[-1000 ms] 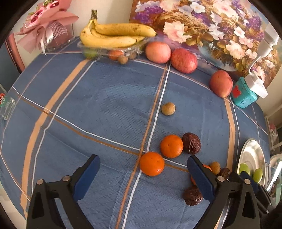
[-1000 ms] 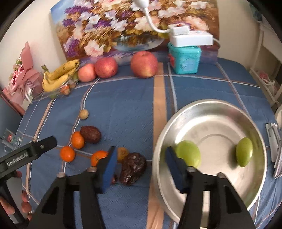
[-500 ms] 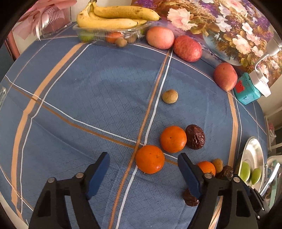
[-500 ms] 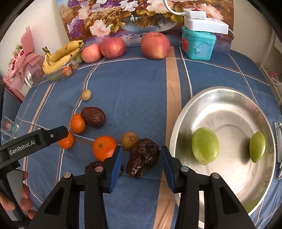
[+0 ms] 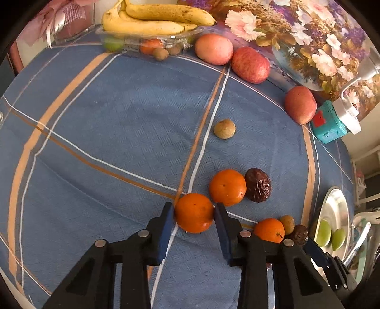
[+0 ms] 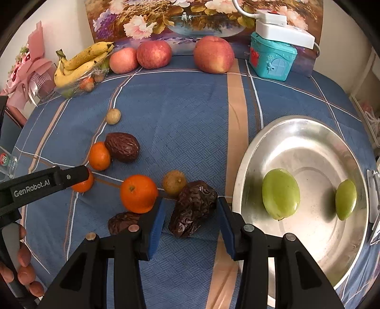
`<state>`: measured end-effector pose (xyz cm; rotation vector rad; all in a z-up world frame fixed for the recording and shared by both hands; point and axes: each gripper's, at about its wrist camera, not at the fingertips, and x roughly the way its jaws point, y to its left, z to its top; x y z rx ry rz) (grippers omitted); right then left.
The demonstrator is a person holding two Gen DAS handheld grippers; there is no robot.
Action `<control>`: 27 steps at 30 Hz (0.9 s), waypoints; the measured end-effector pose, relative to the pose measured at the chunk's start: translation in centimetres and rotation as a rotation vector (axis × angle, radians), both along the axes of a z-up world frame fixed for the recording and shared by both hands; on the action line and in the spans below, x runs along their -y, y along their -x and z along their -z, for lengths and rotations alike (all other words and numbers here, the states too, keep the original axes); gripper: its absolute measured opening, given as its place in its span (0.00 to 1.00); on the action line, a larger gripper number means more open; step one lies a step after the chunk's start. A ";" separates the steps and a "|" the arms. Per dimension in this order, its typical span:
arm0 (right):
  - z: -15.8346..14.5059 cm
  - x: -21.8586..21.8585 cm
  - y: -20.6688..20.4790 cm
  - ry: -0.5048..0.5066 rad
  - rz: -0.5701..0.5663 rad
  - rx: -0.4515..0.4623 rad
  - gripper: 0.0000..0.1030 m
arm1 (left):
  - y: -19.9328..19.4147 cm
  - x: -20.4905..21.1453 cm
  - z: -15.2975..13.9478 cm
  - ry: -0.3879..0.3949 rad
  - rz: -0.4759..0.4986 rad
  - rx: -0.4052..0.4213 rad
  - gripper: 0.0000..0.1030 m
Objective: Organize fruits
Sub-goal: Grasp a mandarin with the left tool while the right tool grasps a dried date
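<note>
My left gripper [image 5: 194, 209] points down at the blue cloth, its jaws closing, and both blue pads press the sides of a tangerine [image 5: 194, 221]. A second tangerine [image 5: 227, 187] and a dark wrinkled date [image 5: 258, 185] lie just beyond it. My right gripper [image 6: 190, 206] is also closing around a large dark date [image 6: 193, 209]; a gap still shows at the left pad. Another tangerine [image 6: 138, 193], a brown longan [image 6: 174, 182] and a smaller date [image 6: 122, 222] lie close to its left finger. The left gripper's finger [image 6: 68, 177] shows there too.
A steel plate [image 6: 296, 121] on the right holds two green fruits [image 6: 280, 193]. At the back stand three apples [image 6: 213, 54], bananas [image 5: 147, 21] on a clear tray, a teal box [image 6: 272, 59] and a flower painting. A lone longan [image 5: 224, 128] lies mid-table. A hand [image 6: 23, 268] is at lower left.
The left jaws went from wide apart to pressing on the tangerine. The right gripper sank and shifted left from the plate's edge to straddle the large date, narrowing a little.
</note>
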<state>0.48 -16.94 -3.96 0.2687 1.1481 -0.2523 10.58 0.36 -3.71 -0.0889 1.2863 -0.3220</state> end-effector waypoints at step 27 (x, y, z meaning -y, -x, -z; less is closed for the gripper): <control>-5.6 -1.7 2.4 -0.011 0.059 0.070 0.37 | 1.0 -1.9 -3.4 0.123 -0.029 0.068 0.36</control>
